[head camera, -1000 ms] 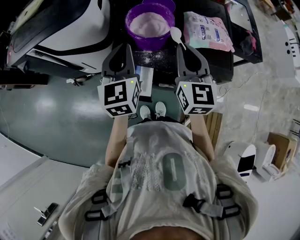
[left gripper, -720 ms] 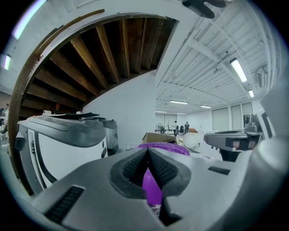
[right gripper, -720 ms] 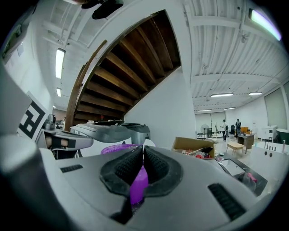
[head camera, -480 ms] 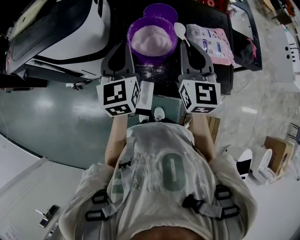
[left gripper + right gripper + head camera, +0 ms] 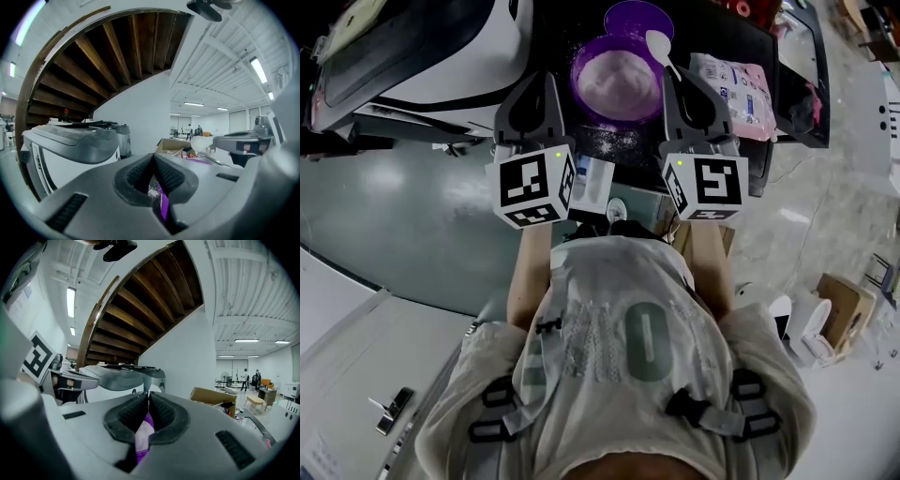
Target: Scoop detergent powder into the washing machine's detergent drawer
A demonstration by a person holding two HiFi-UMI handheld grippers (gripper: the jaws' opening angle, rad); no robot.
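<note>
Detergent powder (image 5: 617, 80) lies pale and heaped in a purple bowl (image 5: 578, 84) on the far part of a black table (image 5: 637, 159), between the tips of the two grippers. A purple lid (image 5: 633, 17) sits just beyond the bowl, and a pink and white detergent bag (image 5: 733, 80) lies flat to its right. Some loose grains are scattered on the tabletop at the bowl's near side. The right gripper (image 5: 678, 73) is clenched on the handle of a white spoon (image 5: 656, 42), whose scoop end hangs over the far right rim of the bowl (whether it carries any powder cannot be made out). In the right gripper view the right gripper's (image 5: 148, 397) pads meet at the tips, with purple and white showing through the gap below them. The left gripper (image 5: 546, 77) hovers at the bowl's left, its jaws pressed together on nothing; in its own view (image 5: 153, 157) only spilled grains and a strip of purple show beneath. A white and black washing machine (image 5: 422, 47) stands at the far left.
</note>
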